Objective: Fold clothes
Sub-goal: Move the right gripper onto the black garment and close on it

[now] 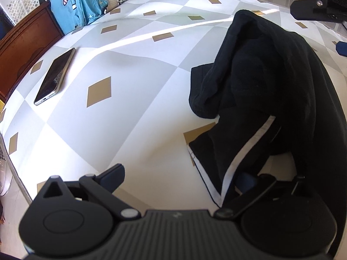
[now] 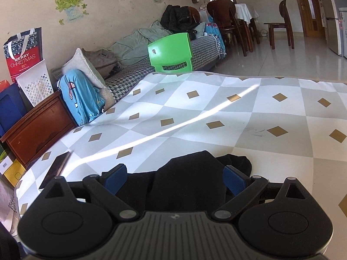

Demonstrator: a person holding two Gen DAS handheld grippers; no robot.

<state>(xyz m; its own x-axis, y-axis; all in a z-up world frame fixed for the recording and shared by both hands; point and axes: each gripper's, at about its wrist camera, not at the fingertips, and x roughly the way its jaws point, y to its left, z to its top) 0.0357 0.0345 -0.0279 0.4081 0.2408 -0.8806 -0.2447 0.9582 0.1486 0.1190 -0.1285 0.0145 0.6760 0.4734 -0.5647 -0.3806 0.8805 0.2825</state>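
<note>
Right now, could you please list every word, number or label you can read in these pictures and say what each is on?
"MERRY CHRISTMAS" on the red gift bag against the wall.
"85" with a small mark beside it, just below on the same bag.
A barcode label on the white box at far left: too small to read.
Nothing readable on the phone or black garment.

Ahead of my left gripper [image 1: 180, 177] the tablecloth [image 1: 134, 117] lies open, with only a phone [image 1: 55, 77] far left and the heaped black garment [image 1: 260, 91] blocking the right.
</note>
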